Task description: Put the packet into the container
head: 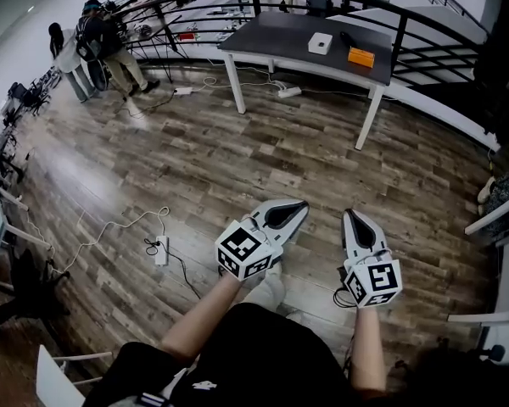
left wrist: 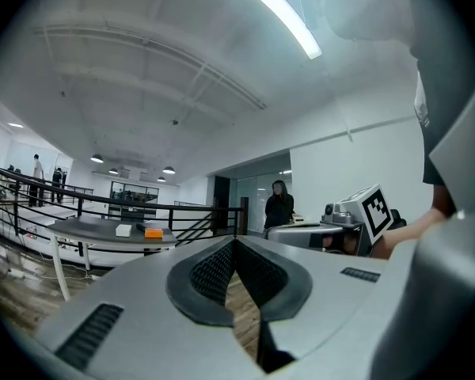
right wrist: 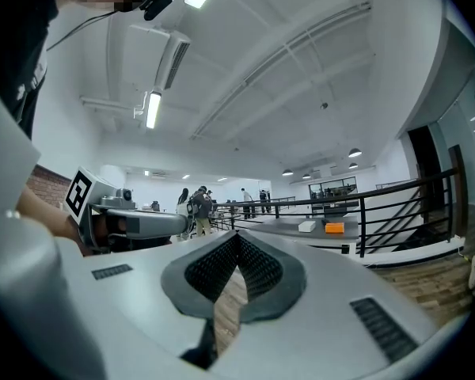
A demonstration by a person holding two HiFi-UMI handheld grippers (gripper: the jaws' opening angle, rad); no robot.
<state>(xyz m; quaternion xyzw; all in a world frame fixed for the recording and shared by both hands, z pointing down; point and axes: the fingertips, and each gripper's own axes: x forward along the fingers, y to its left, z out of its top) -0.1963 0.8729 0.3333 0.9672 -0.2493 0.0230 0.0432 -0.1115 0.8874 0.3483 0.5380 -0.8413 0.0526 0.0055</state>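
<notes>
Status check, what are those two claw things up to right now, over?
Left gripper shut, empty. Right gripper shut, empty. Orange packet and white box on far grey table, untouched. Nothing in the way.

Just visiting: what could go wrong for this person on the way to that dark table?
Possibly a trip: a power strip and its cable lie on the floor close by, and another by the table. Also, the left gripper and right gripper have shut, empty jaws; they could shove the orange item.

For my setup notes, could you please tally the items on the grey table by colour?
White: 1, the white box
Orange: 1, the orange box
Dark: 1, a small dark item
Total: 3 on the table
</notes>
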